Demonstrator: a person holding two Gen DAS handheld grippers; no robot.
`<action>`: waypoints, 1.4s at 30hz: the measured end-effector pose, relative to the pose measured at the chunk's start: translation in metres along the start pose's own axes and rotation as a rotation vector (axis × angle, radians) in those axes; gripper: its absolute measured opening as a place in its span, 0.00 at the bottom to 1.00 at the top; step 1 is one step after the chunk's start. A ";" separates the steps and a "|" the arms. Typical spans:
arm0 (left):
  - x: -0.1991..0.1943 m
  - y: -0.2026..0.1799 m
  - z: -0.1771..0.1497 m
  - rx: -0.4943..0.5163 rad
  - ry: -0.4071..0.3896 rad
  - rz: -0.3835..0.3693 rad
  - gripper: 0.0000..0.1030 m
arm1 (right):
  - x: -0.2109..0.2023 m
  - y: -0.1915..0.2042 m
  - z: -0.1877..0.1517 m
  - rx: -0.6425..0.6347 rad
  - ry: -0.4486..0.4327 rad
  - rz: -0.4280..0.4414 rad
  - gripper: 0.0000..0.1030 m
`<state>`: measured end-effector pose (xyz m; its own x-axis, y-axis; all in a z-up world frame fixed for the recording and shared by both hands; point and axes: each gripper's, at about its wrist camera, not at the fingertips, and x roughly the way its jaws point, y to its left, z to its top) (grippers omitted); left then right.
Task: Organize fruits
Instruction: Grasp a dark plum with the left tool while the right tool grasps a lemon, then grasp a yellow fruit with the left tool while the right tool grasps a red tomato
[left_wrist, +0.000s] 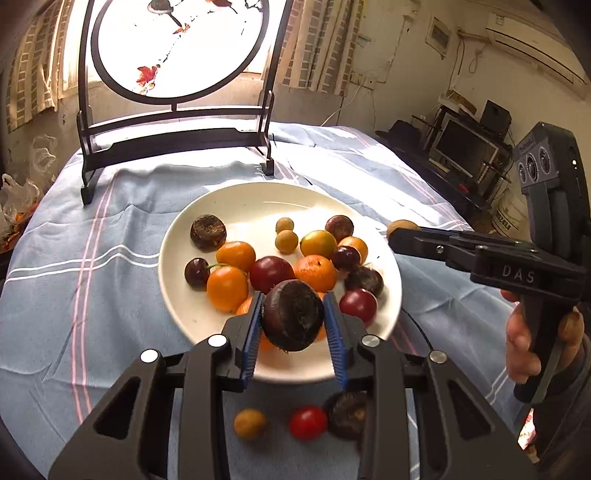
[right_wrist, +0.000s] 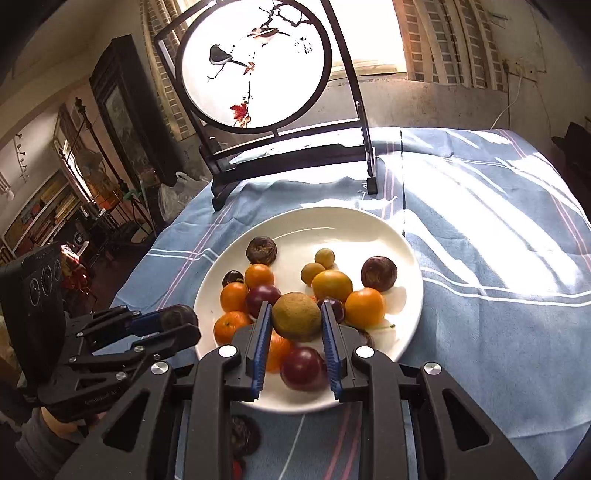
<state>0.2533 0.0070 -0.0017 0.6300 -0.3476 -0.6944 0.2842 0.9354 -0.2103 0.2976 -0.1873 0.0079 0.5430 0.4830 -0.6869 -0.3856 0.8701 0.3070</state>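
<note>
Blue striped cloth covers the bench (left_wrist: 92, 295), where a white plate (left_wrist: 177, 295) already carries most fruit. My left claw (left_wrist: 293, 325) grips a dark fruit (left_wrist: 293, 314); my right claw (right_wrist: 295, 328) grips a tan fruit (right_wrist: 296, 315). Both hang over the plate; next I judge a gentle lowering and release.
</note>
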 end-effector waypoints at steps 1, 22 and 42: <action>0.010 0.003 0.006 -0.011 0.006 -0.006 0.31 | 0.010 0.000 0.005 0.007 0.004 -0.002 0.27; -0.042 -0.015 -0.096 0.186 0.052 0.072 0.64 | -0.012 0.064 -0.133 -0.227 0.185 0.032 0.51; -0.002 0.011 -0.091 0.141 0.144 0.223 0.62 | -0.006 0.055 -0.139 -0.126 0.143 0.138 0.28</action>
<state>0.1889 0.0239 -0.0651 0.5821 -0.1119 -0.8054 0.2537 0.9660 0.0491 0.1694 -0.1564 -0.0626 0.3707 0.5698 -0.7335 -0.5440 0.7733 0.3258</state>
